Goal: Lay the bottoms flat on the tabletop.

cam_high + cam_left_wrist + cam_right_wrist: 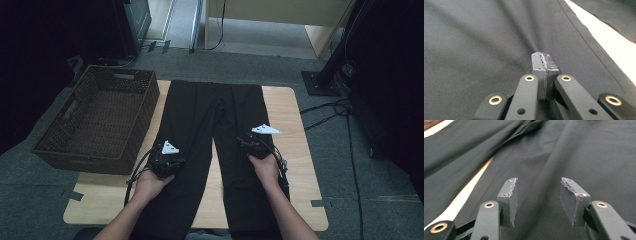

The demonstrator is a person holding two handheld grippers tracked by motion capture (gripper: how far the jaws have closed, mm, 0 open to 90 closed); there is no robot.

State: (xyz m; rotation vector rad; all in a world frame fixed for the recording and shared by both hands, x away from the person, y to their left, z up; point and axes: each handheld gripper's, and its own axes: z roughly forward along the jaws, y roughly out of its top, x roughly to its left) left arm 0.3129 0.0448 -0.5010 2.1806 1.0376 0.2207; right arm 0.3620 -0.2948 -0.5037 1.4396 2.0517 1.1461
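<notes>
Black trousers (215,130) lie flat along the tabletop (292,125), legs toward you, a wicker basket (100,117) at their left. Your right claw (537,202) stands half open over the right leg, nothing between its jaws. Your left claw (543,75) is fully closed over the left leg, pads together, pinching nothing. No legible markings.

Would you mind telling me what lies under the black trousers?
The black trousers lie spread flat on a light wooden table, which shows around them and between the legs. Whatever else may be beneath the cloth is covered and cannot be seen.
</notes>
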